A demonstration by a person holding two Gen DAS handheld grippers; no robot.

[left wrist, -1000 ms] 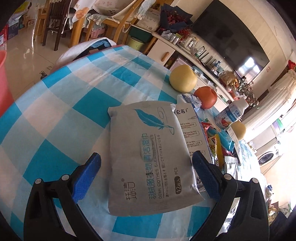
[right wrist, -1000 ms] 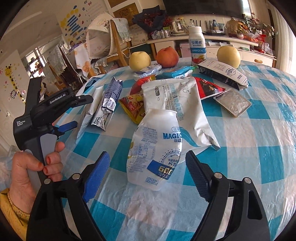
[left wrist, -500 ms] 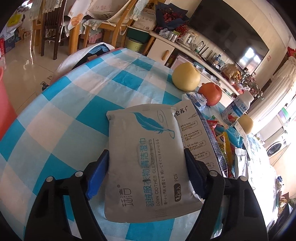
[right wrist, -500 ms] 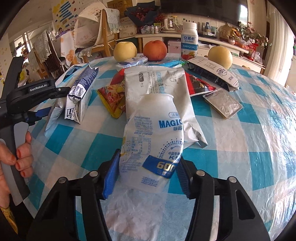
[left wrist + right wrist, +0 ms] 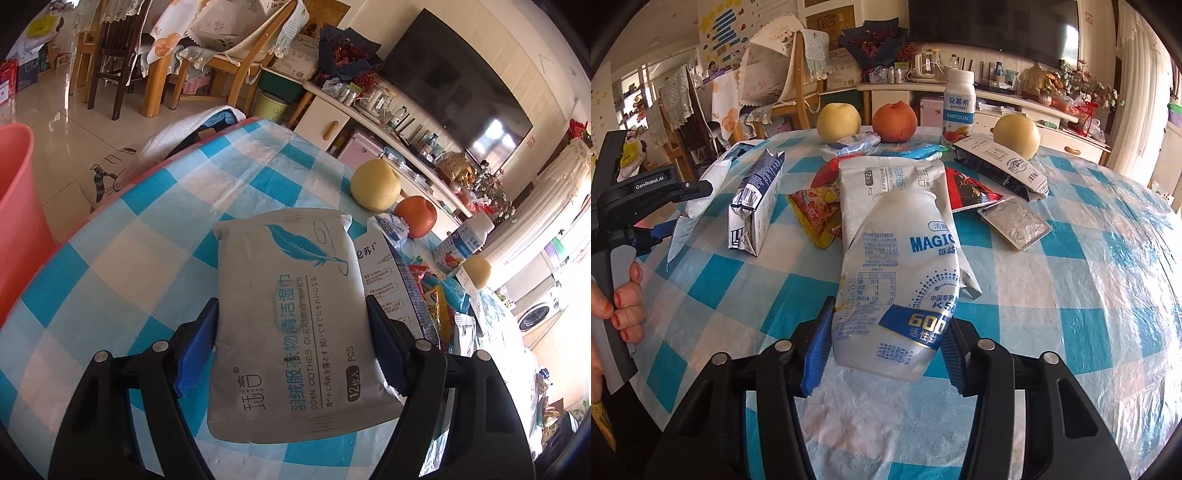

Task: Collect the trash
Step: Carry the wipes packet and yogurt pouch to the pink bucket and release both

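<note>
My left gripper (image 5: 291, 317) is shut on a grey wet-wipes pack (image 5: 288, 266) with a blue feather print; its blue pads press both long edges and the pack sits tilted above the checked tablecloth (image 5: 122, 258). In the right wrist view that pack (image 5: 698, 199) hangs at the left, in the left gripper (image 5: 646, 192) held by a hand (image 5: 624, 306). My right gripper (image 5: 890, 325) is shut on a crushed white drink bottle (image 5: 901, 258) with blue print, pads on its lower sides.
A pink bin (image 5: 18, 206) stands on the floor left of the table. On the cloth lie a second wipes pack (image 5: 897, 184), a crumpled carton (image 5: 757, 203), snack wrappers (image 5: 816, 214), a foil pouch (image 5: 1015, 221), a flat box (image 5: 1001, 162), pears, an apple (image 5: 894, 118) and a yogurt bottle (image 5: 958, 107).
Both grippers went from open to shut, the left on the wipes pack and the right on the crushed bottle. The left one then raised and tilted its pack slightly.
</note>
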